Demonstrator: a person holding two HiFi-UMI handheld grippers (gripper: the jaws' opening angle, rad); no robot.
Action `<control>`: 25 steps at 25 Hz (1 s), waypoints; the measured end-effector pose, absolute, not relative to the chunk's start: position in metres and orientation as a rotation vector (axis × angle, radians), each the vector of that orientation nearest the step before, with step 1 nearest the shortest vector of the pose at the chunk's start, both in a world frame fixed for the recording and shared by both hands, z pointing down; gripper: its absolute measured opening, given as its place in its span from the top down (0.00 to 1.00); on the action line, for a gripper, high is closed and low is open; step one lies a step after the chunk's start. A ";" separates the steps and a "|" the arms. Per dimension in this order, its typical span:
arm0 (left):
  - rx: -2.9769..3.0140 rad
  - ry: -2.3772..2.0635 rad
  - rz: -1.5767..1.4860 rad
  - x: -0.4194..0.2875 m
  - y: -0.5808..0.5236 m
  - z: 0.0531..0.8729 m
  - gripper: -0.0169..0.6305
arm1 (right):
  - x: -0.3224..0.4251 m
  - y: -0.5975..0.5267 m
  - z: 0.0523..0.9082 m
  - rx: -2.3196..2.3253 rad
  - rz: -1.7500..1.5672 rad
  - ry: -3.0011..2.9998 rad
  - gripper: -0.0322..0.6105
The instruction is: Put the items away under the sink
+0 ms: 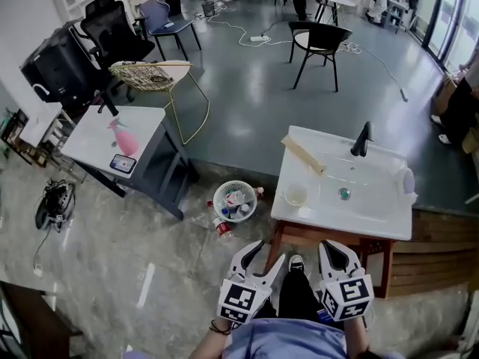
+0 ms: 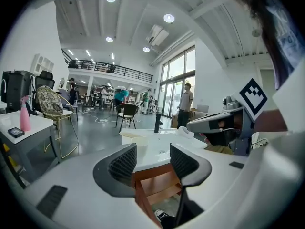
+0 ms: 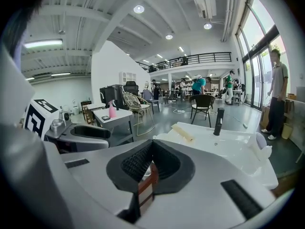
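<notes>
Jaws of left hand-held gripper (image 2: 153,151) stand apart, empty; right hand-held gripper (image 3: 152,147) closed.

We see a white sink (image 1: 352,217) on a wooden stand (image 1: 299,235), with a tan bar (image 1: 303,155) lying aslant at its back left corner, a white cup (image 1: 296,194) upright front left, and a pale rounded item (image 1: 408,179) at its right edge.

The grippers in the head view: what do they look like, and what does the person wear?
The left gripper and right gripper have white moulded shells, each carrying a cube with black-and-white square markers. The pads are black and ribbed. No cables show. The person wears a blue-grey top and a dark wristband.
</notes>
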State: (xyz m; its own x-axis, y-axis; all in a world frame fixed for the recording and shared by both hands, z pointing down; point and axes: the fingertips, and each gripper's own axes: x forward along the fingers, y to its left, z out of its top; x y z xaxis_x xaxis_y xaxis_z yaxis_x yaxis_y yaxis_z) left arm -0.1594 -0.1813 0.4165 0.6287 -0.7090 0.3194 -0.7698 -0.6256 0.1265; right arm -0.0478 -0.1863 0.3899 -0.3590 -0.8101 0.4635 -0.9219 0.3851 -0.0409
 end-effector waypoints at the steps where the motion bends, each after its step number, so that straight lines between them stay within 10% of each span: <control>1: 2.599 -1.211 0.360 -0.159 -0.185 0.419 0.64 | -0.046 -0.191 0.391 1.495 0.421 -2.286 0.93; 25: 2.757 -0.776 0.911 -0.082 -0.328 0.489 0.45 | -0.001 -0.316 0.428 1.249 0.490 -2.362 0.93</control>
